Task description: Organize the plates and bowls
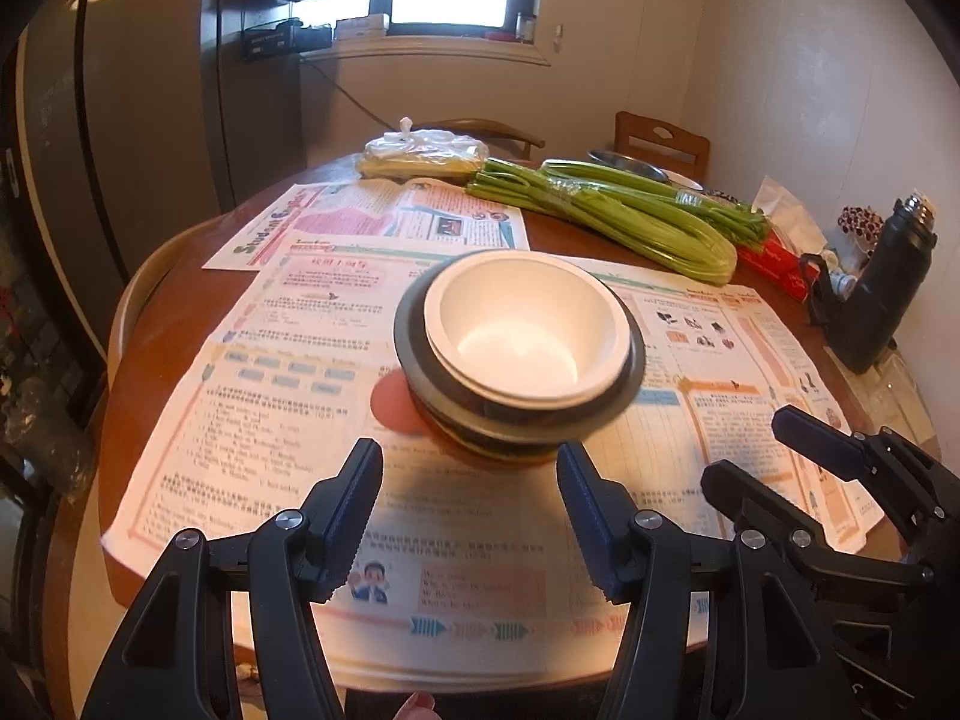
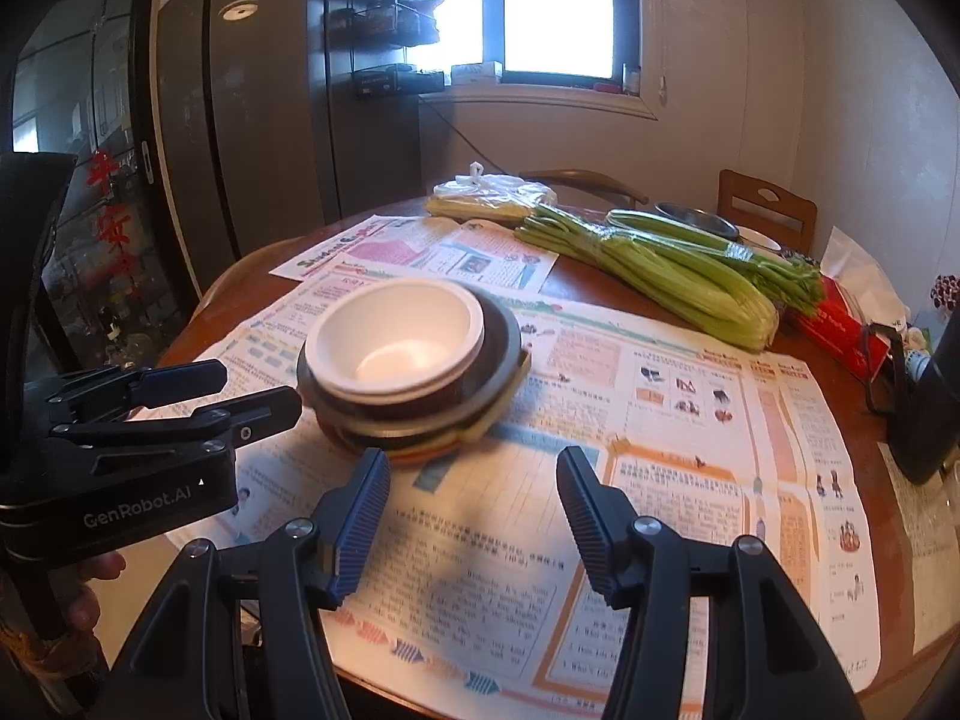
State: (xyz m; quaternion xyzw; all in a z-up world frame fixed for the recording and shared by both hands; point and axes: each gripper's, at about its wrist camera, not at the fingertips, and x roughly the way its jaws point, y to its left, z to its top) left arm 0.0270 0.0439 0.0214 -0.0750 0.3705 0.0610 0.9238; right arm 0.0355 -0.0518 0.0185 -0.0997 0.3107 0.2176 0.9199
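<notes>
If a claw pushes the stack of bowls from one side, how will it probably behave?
The stack of bowls looks uneven, its layers offset, so it may tilt or shed the white top bowl. It sits on loose newspaper, which would probably slide along. The glossy dishes look hard, likely breakable.

A white bowl (image 1: 527,336) tops a stack of dark grey dishes (image 1: 420,354) on pastel printed newspaper (image 1: 252,420) in pink, orange and teal. At two o'clock lies green celery (image 1: 630,216); at three, a black flask (image 1: 882,288). The round table (image 1: 576,228) is reddish brown. Both grippers are black with blue ribbed pads (image 2: 357,525).
</notes>
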